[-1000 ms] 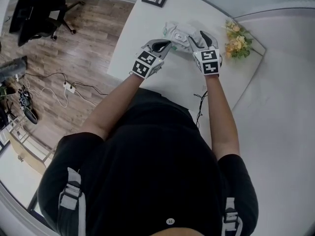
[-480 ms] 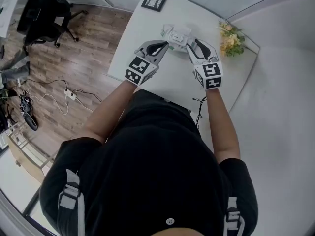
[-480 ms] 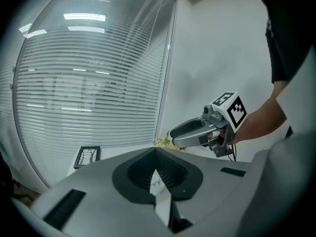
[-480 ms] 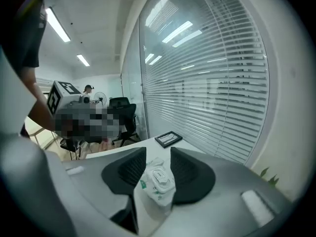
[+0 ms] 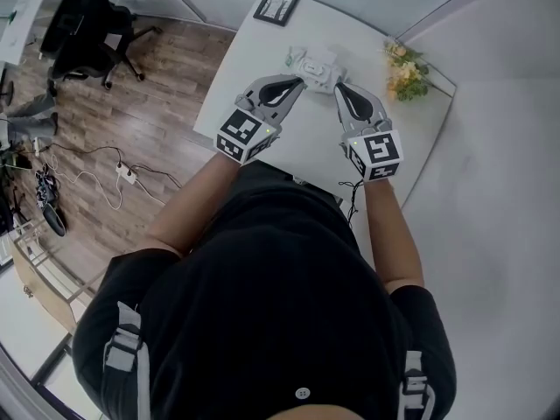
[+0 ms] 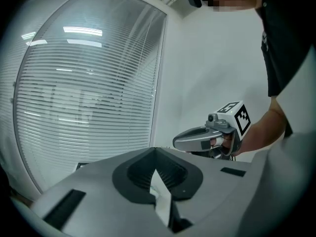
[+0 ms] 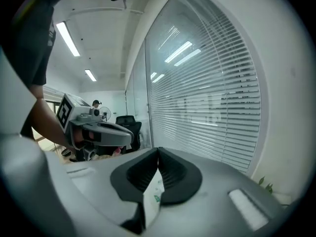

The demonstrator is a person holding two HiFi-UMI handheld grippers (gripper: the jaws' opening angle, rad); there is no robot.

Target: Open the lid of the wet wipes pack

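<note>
The wet wipes pack (image 5: 313, 62), white and crinkly, hangs above the white table (image 5: 249, 68) between my two grippers. My left gripper (image 5: 296, 80) is shut on its left edge, and a white strip of the pack (image 6: 162, 196) shows pinched in the left gripper (image 6: 157, 169). My right gripper (image 5: 338, 87) has just been closing and is shut on the right edge. White film with green print, part of the pack (image 7: 152, 199), sits in the right gripper (image 7: 158, 157). Both grippers point nearly level. The lid is hidden.
A framed picture (image 5: 278, 5) lies at the table's far end and a bunch of flowers (image 5: 404, 70) at its right corner. Left of the table, on the wood floor, stand a black office chair (image 5: 87, 24) and a power strip (image 5: 122, 154) with cables. Window blinds fill both gripper views.
Both grippers have risen toward the camera and drawn back, carrying the pack up off the table. The right gripper's jaws have closed on the pack's right edge.
</note>
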